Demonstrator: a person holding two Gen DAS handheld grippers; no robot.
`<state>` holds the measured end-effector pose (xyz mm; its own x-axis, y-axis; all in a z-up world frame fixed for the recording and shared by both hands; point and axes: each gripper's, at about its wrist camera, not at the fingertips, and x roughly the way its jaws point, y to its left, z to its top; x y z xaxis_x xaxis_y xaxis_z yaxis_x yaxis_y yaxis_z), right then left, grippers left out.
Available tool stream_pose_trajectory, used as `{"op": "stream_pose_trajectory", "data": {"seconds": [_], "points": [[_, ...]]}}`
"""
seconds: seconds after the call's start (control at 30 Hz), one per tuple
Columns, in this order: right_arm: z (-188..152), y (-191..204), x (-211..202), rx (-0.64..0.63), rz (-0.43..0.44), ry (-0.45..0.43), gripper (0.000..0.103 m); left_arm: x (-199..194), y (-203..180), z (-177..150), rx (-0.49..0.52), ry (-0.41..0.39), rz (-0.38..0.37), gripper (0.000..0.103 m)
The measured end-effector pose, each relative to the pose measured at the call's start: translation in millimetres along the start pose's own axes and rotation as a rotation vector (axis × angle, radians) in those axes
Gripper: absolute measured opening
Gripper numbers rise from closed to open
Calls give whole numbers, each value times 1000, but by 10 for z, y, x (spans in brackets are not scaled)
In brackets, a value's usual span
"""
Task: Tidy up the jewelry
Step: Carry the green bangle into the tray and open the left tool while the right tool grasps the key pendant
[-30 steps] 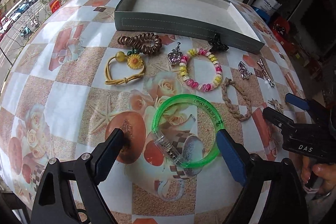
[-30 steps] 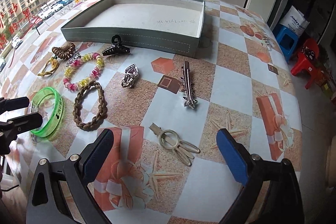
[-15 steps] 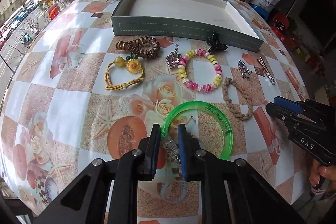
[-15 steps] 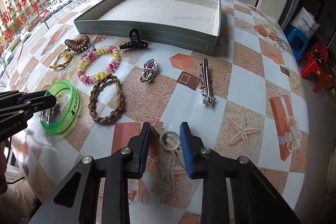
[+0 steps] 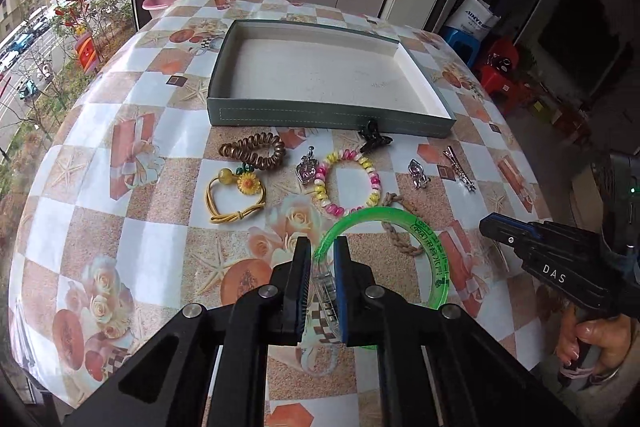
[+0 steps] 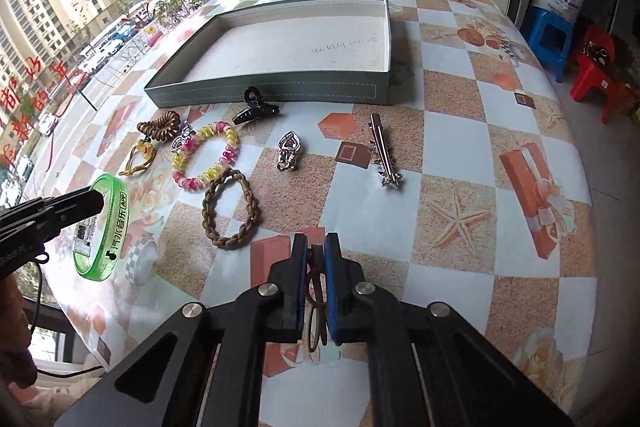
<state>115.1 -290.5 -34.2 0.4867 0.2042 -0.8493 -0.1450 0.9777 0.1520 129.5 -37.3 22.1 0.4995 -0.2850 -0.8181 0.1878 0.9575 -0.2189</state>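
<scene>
In the left wrist view my left gripper (image 5: 322,247) is shut on the near rim of a translucent green bangle (image 5: 424,239), by its clear clasp block. The bangle hangs tilted above the patterned tablecloth. The right wrist view shows my right gripper (image 6: 316,243) shut on a thin beige hair clip (image 6: 316,291) that stands edge-on between the blue pads. A grey-green open tray (image 5: 320,115) lies empty at the back of the table. From the right wrist view, the left gripper (image 6: 96,203) and the bangle (image 6: 116,223) appear at the far left.
In front of the tray lie a brown spiral hair tie (image 5: 252,151), a yellow sunflower tie (image 5: 236,195), a pink-yellow beaded bracelet (image 5: 348,183), a braided tan band (image 6: 230,209), a black claw clip (image 6: 256,109), a silver pendant (image 6: 289,151) and a silver barrette (image 6: 382,155).
Both grippers stood open over their items, then closed: the left on the green bangle, the right on the beige hair clip. Both have since risen, lifting them off the cloth.
</scene>
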Motion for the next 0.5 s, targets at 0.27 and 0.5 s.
{"op": "stream_pose_trajectory", "data": {"seconds": [0.27,0.5], "points": [[416,83,-370,48,90,-83,9,-395,15,559,14,-66,-33,24],[980,177,-504,54,134,-128,9,-525,44,1178,6,-149,-36,24]]}}
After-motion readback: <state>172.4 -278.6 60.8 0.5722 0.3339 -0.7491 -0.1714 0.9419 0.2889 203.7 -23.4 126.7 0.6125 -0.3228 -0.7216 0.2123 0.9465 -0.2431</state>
